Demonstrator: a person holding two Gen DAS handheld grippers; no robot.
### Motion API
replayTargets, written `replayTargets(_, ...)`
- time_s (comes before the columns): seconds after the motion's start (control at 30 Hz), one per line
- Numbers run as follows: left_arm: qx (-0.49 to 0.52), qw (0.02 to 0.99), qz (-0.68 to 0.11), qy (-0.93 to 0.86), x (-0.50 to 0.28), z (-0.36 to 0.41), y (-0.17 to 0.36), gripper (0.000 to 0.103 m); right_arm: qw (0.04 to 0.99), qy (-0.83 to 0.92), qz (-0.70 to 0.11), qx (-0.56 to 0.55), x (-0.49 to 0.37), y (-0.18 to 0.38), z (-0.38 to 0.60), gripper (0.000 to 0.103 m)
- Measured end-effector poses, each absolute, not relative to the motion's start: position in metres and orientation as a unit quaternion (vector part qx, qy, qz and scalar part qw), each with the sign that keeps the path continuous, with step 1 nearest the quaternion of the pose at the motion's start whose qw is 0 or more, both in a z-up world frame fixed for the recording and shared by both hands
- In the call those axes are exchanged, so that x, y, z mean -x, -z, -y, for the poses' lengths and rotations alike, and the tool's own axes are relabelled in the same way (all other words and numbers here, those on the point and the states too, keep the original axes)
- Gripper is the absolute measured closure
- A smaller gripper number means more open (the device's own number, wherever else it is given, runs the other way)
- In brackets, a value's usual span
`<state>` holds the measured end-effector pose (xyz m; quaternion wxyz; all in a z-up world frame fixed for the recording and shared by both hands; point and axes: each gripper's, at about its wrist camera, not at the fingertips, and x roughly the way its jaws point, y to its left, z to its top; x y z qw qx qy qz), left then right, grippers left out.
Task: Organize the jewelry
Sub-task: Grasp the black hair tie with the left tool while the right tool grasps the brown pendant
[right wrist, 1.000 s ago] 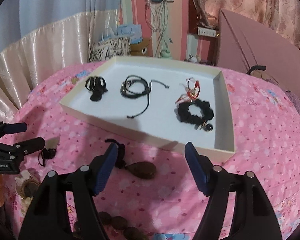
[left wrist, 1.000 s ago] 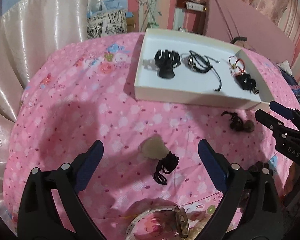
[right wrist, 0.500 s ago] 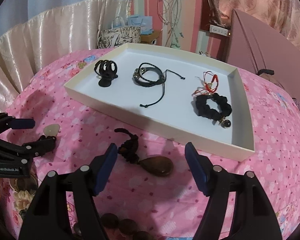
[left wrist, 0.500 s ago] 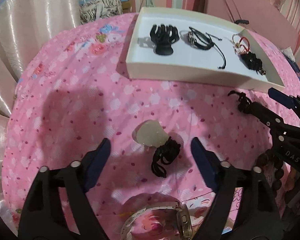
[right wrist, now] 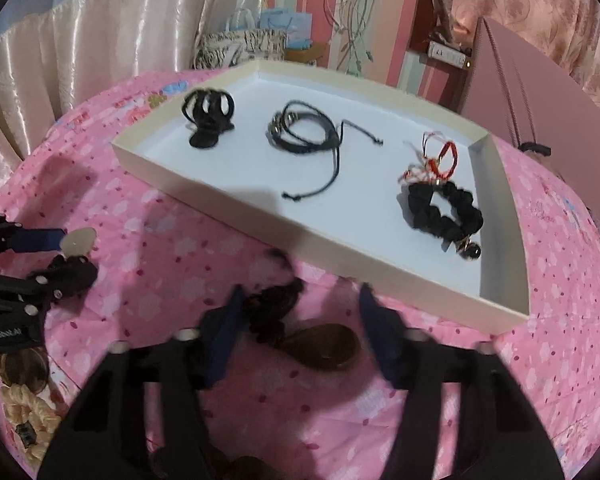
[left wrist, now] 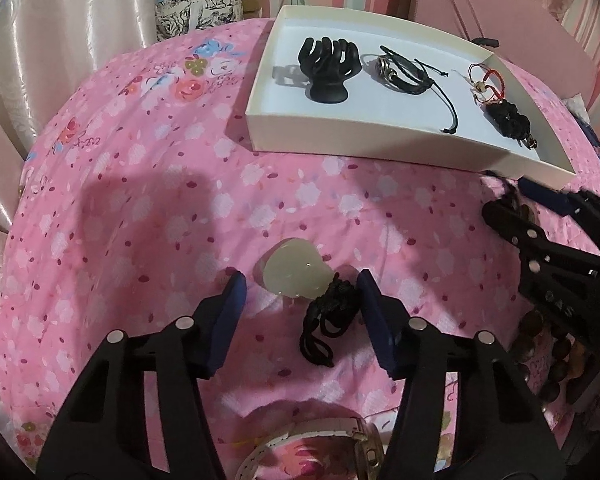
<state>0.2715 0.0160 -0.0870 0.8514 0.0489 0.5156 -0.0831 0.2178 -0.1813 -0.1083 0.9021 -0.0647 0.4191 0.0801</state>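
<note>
Left wrist view: your left gripper (left wrist: pixel 300 300) is closing around the pale pendant (left wrist: pixel 290 270), pads not yet touching; right gripper (right wrist: pixel 298 316) closes likewise on the brown pendant (right wrist: pixel 326 346). Next, lift both into the far tray (left wrist: pixel 340 134).

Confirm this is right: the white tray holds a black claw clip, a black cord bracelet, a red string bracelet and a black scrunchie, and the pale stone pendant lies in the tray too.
Not quite. The pale stone pendant lies on the pink bedspread, outside the white tray, between the left gripper's closing jaws, as the left wrist view shows. The rest stands.
</note>
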Motion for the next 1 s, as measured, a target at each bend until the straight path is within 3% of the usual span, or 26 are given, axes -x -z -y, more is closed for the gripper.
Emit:
replayTargets(0.03, -0.048, 0.852, -0.514, 0.084, -0.272, -0.016, 0.087, 0.048, 0.901, -0.083, -0.421, 0.058, -0.218, 0.109, 0.183, 0.059)
replayTargets(0.1, -0.046, 0.854, -0.512, 0.085, -0.272, -0.017, 0.087, 0.053, 0.901, -0.08, -0.423, 0.055, -0.219, 0.108, 0.185, 0.073)
replayTargets(1.0, -0.004, 0.865, -0.493, 0.093, -0.267, -0.035, 0.074, 0.058, 0.916, -0.068, -0.394, -0.011, -0.205, 0.086, 0.225, 0.076)
